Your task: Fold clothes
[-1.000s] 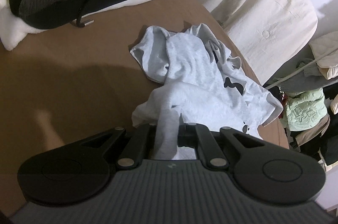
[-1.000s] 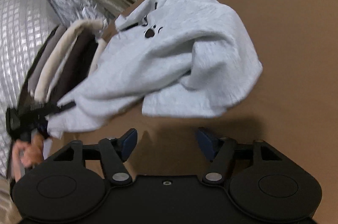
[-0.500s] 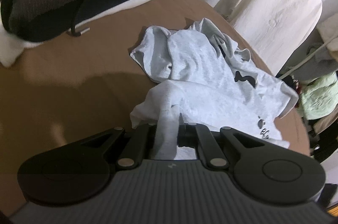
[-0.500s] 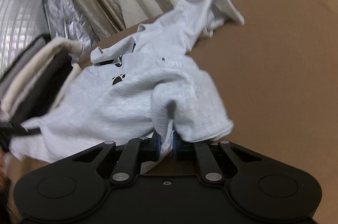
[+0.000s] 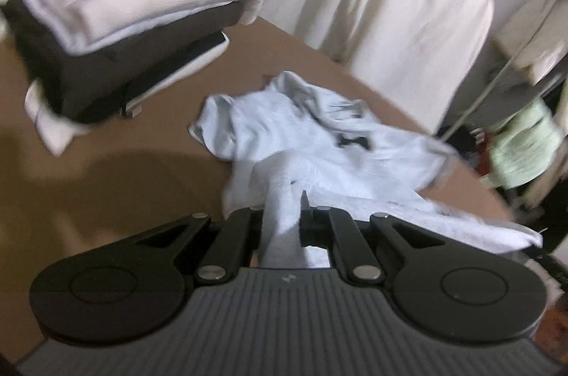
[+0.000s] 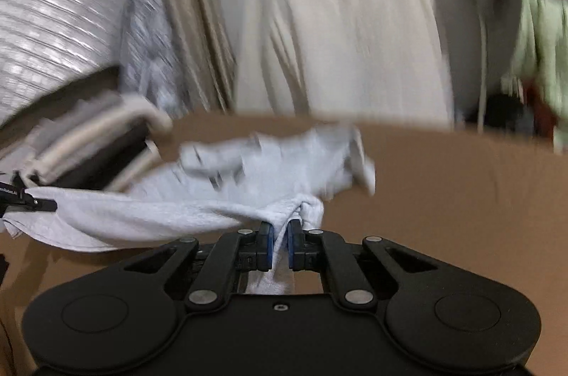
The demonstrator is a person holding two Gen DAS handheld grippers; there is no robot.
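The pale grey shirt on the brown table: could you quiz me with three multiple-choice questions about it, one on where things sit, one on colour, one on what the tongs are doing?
1. Seen from the left wrist, where is the stack of folded clothes relative to the pale grey shirt?
A. up and to the left
B. on top of it
C. under it

2. What colour is the top garment of the stack?
A. red
B. grey
C. green

3. What are the left tongs and right tongs doing?
A. both open
B. only one gripping
C. both shut on the shirt

Answers:
1 A, the stack sits beyond the shirt on the table.
2 B, a grey piece lies on white.
3 C, shirt fabric is pinched in each.
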